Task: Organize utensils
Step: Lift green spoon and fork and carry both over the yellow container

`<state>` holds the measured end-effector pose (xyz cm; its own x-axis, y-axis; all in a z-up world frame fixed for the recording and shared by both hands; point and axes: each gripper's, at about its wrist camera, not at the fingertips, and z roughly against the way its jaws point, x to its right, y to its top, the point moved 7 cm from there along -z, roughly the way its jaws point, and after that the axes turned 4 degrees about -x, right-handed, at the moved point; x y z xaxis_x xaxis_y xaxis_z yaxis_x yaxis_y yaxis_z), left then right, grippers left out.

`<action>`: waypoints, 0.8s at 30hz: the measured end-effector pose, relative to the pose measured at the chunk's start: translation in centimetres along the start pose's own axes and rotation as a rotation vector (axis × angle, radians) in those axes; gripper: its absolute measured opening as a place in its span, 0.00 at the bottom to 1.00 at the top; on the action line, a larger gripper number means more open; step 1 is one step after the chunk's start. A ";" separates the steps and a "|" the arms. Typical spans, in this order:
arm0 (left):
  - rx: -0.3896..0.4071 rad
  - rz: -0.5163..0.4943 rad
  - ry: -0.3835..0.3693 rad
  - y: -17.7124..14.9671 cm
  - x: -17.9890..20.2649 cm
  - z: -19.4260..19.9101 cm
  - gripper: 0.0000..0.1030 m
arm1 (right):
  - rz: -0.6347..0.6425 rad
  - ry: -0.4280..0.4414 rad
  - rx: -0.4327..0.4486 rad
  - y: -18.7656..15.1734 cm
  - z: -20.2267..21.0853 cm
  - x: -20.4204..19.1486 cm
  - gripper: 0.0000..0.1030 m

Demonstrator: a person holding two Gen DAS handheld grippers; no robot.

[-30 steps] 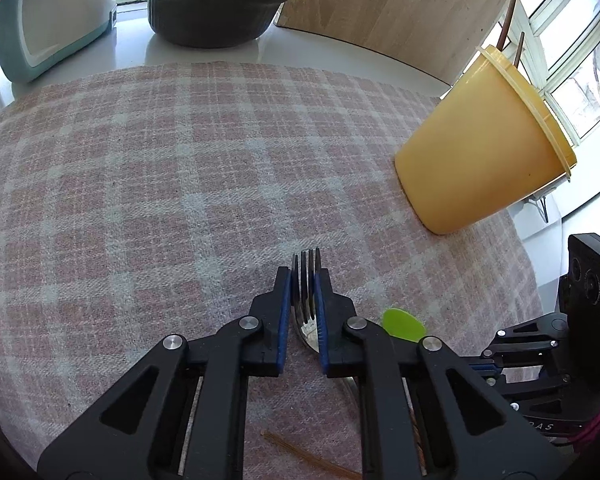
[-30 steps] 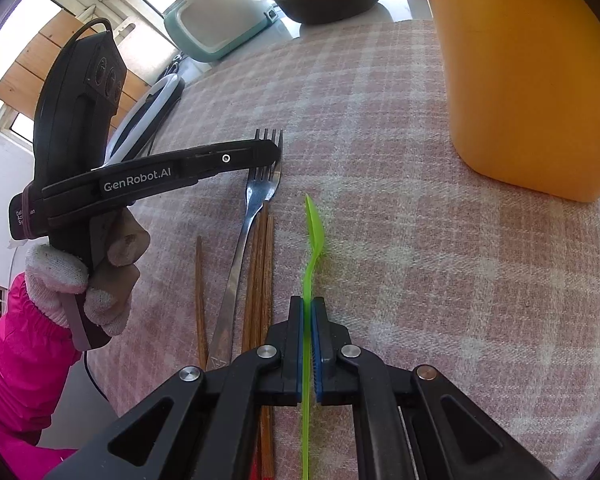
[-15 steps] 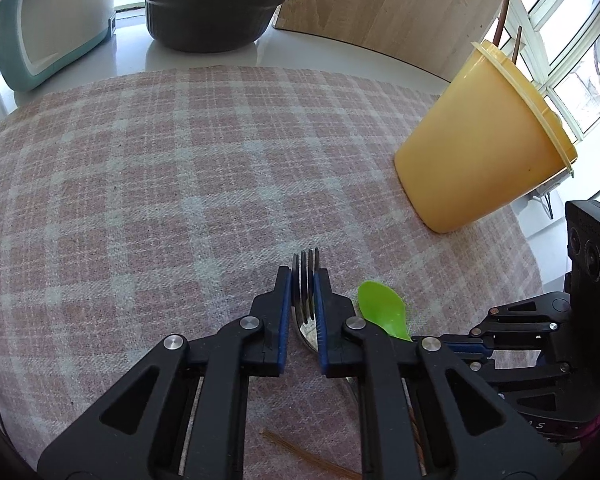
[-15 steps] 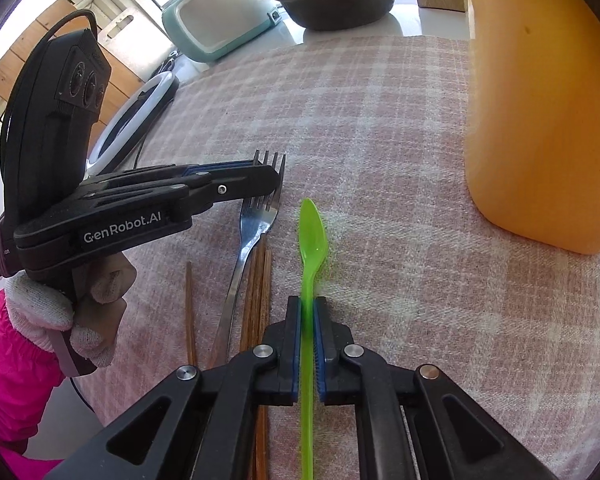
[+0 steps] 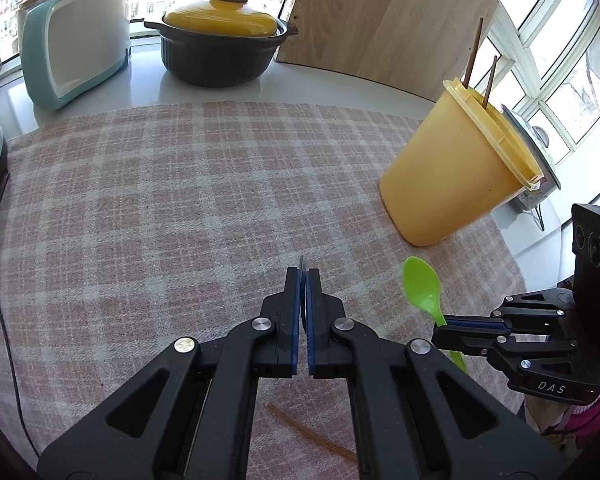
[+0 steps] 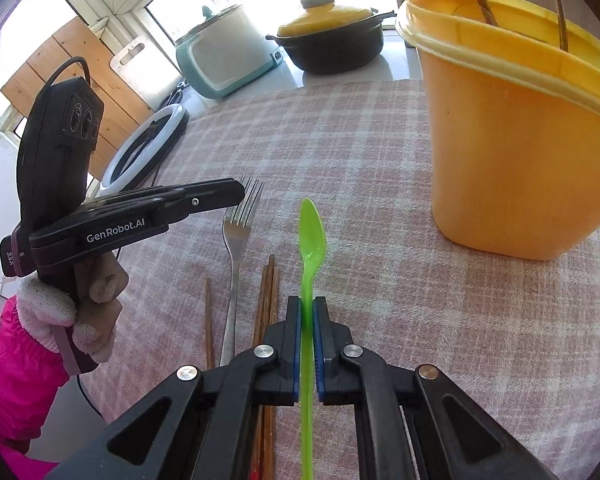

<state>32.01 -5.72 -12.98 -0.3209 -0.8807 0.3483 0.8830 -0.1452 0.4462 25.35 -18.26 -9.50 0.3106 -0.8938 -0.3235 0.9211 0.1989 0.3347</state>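
Observation:
My left gripper [image 5: 303,272] has its jaws closing on the metal fork [image 6: 236,236]. Only a thin metal edge of the fork [image 5: 301,259] shows between the blue pads. In the right wrist view the left gripper [image 6: 238,196] grips near the tines and the handle slopes down to the cloth. My right gripper [image 6: 308,304] is shut on the handle of the green plastic spoon [image 6: 312,232], bowl pointing forward, above the cloth. The spoon [image 5: 420,284] and right gripper [image 5: 440,330] appear at right. A yellow cup [image 6: 512,152] holding chopsticks [image 5: 474,52] stands ahead.
Brown chopsticks [image 6: 270,292] lie on the pink plaid cloth [image 5: 160,200] between fork and spoon. A dark pot with a yellow lid [image 5: 216,56], a teal rice cooker [image 5: 72,44] and a wooden board [image 5: 380,20] stand behind. A ring light [image 6: 144,148] lies left.
Both grippers have risen. The left jaws have closed tighter and the fork now shows edge-on between them. The green spoon has come up off the cloth, nearer the cup's rim.

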 end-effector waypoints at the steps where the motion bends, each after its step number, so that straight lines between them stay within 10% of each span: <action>1: 0.007 0.005 -0.001 0.1 0.0 0.4 0.00 | 0.001 -0.003 0.013 0.1 0.6 0.0 0.03; 24: 0.239 -0.084 -0.018 3.7 4.1 10.9 0.01 | -0.024 -0.017 0.262 2.9 10.7 1.1 0.03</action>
<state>30.27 -5.01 -0.91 -0.3978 -0.8617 0.3151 0.7478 -0.1055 0.6555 25.82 -22.98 0.53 0.2831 -0.9040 -0.3203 0.8352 0.0681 0.5458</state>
